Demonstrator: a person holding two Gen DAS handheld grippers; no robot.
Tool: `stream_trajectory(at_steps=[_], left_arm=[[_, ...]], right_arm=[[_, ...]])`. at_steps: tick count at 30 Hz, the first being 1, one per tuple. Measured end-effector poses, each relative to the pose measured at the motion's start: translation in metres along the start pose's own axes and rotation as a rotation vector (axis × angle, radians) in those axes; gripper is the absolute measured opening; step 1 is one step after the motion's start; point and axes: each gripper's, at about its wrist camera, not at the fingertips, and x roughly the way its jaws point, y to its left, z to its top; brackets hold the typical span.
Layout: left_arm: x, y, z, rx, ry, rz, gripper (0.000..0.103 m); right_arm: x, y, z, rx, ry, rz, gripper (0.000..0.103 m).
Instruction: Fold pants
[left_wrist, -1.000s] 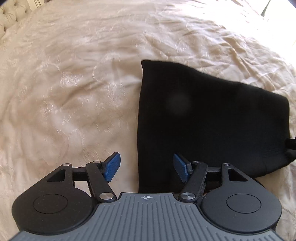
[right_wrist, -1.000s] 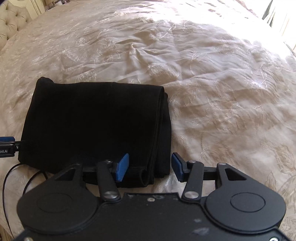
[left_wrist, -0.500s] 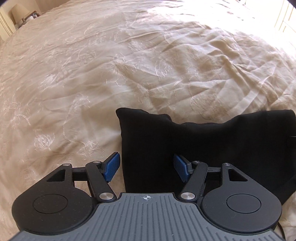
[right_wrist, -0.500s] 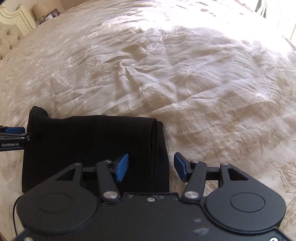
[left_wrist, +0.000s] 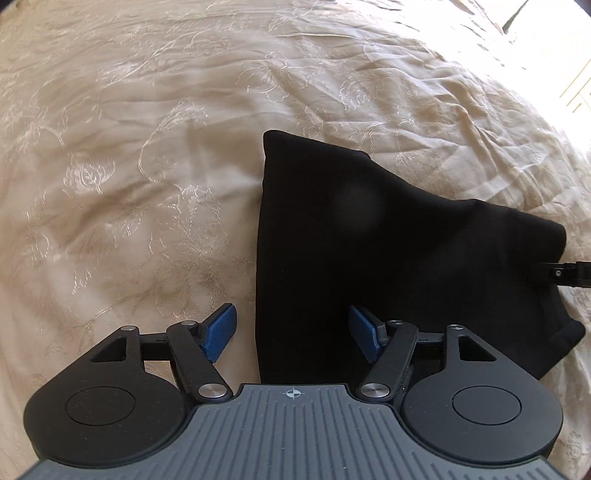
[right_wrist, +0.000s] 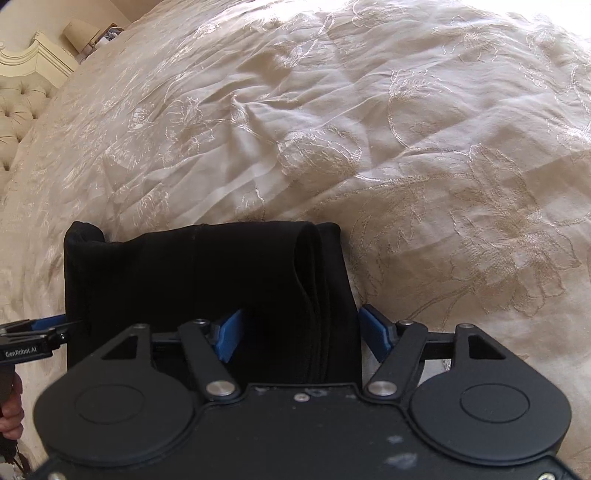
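Bed cover: a cream, satiny bedspread (right_wrist: 424, 155) stitched with pale floral embroidery, creased all over, filling nearly the whole of both views.
Headboard: a button-tufted, cream upholstered headboard (right_wrist: 18, 118) at the far left edge of the bed in the right wrist view.
Frame: a carved, off-white wooden moulding (right_wrist: 40, 59) capping that headboard.
Lamp: a beige, cone-shaped lampshade (right_wrist: 79, 37) just behind the moulding, with small blurred objects beside it.
Wall: a plain pale wall (right_wrist: 55, 14) behind the lamp.
Light: strong daylight washing out the bedspread at the upper right of both views, the near folds in softer shade.
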Motion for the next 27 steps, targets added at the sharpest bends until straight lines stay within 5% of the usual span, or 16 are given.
stream_trajectory(at_steps=[10,12,14,17,20,27], left_arm=[[0.026,-0.002,0.017,-0.064,0.047,-0.149,0.085],[0.023,-0.005,0.016,-0.068,0.044,-0.141,0.078],[0.014,-0.009,0.014,-0.078,0.024,-0.118,0.054],[-0.002,-0.017,0.008,-0.105,-0.018,-0.073,0.031],[-0.019,-0.023,0.004,-0.145,-0.060,-0.049,0.020],[-0.061,-0.035,-0.001,-0.198,-0.155,-0.014,0.014]], right_arm=[[0.004,-0.001,0.008,0.003,0.031,0.026,0.077],[0.001,0.000,0.008,0.002,0.037,0.020,0.073],[-0.002,0.003,0.007,-0.014,0.037,0.014,0.068],[-0.012,0.013,0.005,-0.045,0.012,0.006,0.044],[-0.029,0.022,0.001,-0.054,-0.024,0.017,0.026],[-0.069,0.052,-0.004,-0.116,-0.107,0.065,0.023]])
